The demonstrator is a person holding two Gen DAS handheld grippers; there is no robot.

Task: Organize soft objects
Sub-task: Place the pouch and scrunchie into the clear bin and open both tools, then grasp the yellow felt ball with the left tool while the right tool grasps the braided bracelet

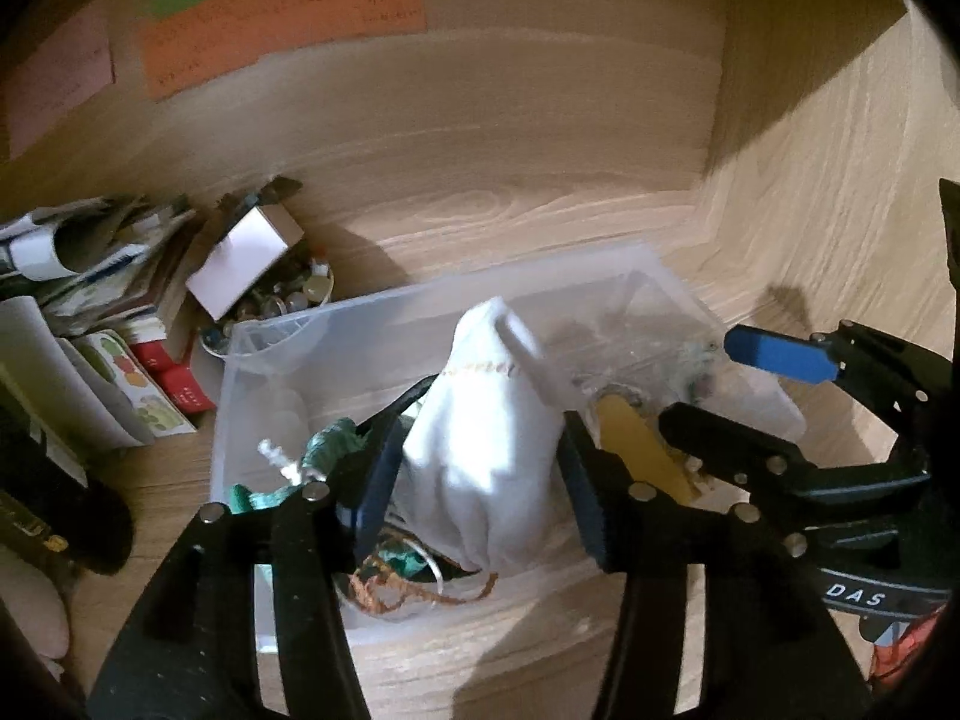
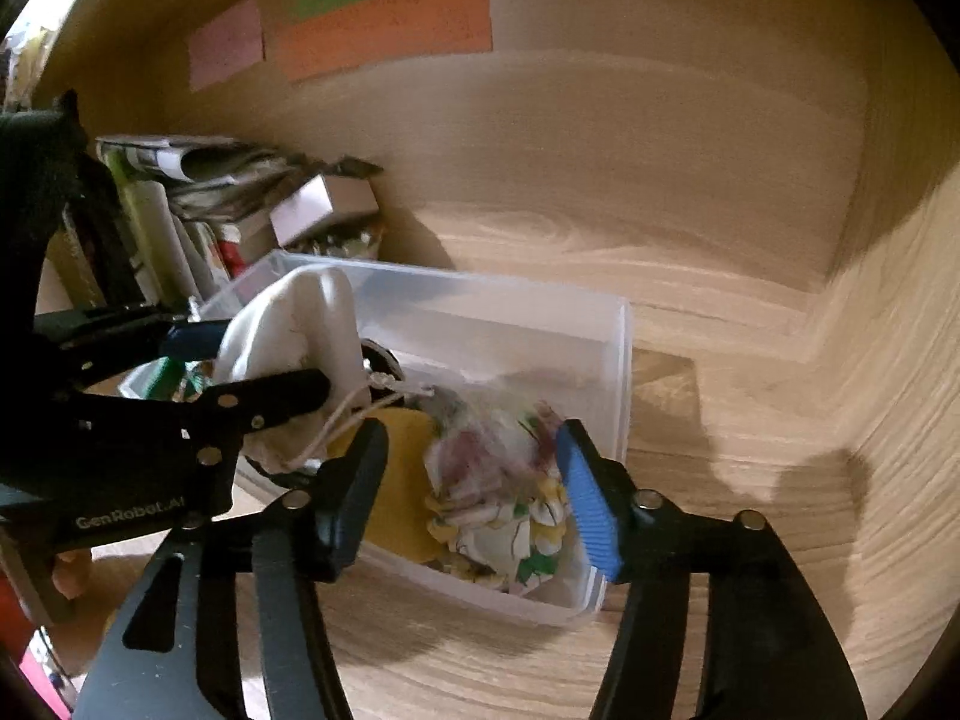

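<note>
A clear plastic bin (image 1: 432, 300) stands on a wooden shelf and also shows in the right wrist view (image 2: 618, 360). My left gripper (image 1: 480, 486) is shut on a white cloth bag (image 1: 486, 438) and holds it upright over the bin's left half; the bag also shows in the right wrist view (image 2: 294, 330). My right gripper (image 2: 468, 492) is open over the bin's right end, its fingers either side of a floral cloth bundle (image 2: 510, 492). A yellow piece (image 2: 402, 480) lies beside it. Green cloth (image 1: 327, 450) and brown cord (image 1: 390, 588) lie in the bin.
Stacked books and papers (image 1: 102, 276) and a small box over a bowl of trinkets (image 1: 252, 264) crowd the shelf's left side. Coloured paper notes (image 1: 282, 30) hang on the back wall. The side wall (image 1: 840, 180) closes the right.
</note>
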